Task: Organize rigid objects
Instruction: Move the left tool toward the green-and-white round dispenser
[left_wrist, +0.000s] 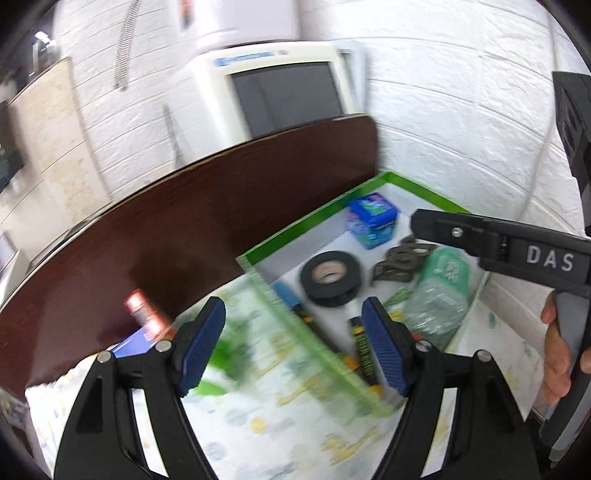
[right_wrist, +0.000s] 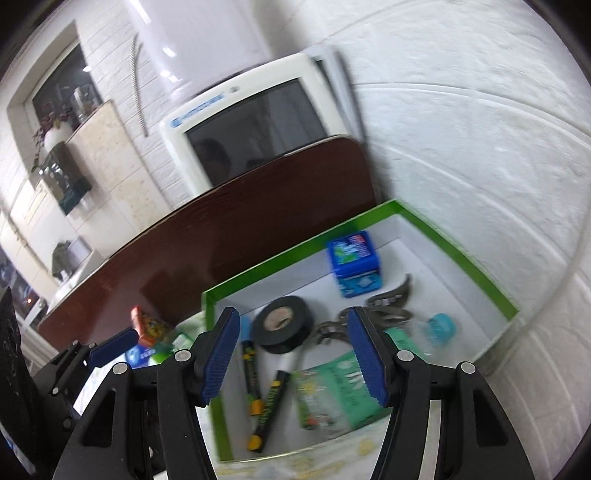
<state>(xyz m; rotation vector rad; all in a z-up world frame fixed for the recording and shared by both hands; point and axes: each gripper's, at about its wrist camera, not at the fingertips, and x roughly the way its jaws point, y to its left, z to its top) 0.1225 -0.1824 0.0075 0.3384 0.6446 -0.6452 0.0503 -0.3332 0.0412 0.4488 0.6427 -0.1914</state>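
From the left wrist view, the left gripper (left_wrist: 293, 345) hangs with its two blue ribbed pads apart and nothing between them, over a soft cloth (left_wrist: 258, 417) printed with pale yellow and blue dinosaurs. Ahead of it and a little to the right lies a shallow green-rimmed box (left_wrist: 317, 218) with a white floor. Inside, just beyond the right pad, sits one black tape roll (left_wrist: 330, 277), round and matte; farther off one blue packet (left_wrist: 373, 218), one heap of grey-green straps (left_wrist: 400, 261), and to the right one clear plastic bottle (left_wrist: 439, 295) with a green label lying on its side. Two dark markers (left_wrist: 364, 354) lie near the pads. Left of the gripper is a blurred red carton (left_wrist: 146, 314). Behind the box rises a dark glossy wooden board (left_wrist: 184, 229), then a cream monitor (left_wrist: 280, 88) and a white brick-patterned wall (left_wrist: 461, 110). At the far right a hand (left_wrist: 557, 350) grips the other tool's handle.

From the right wrist view, the right gripper (right_wrist: 293, 354) is likewise parted and empty, poised over the box's near end (right_wrist: 218, 424). The tape roll (right_wrist: 282, 323) lies straight ahead between the pads, the markers (right_wrist: 266, 410) below it, the bottle (right_wrist: 340, 391) under the right pad, and the blue packet (right_wrist: 354, 264) farther on. The left gripper's blue pad (right_wrist: 112, 347) shows to the left.
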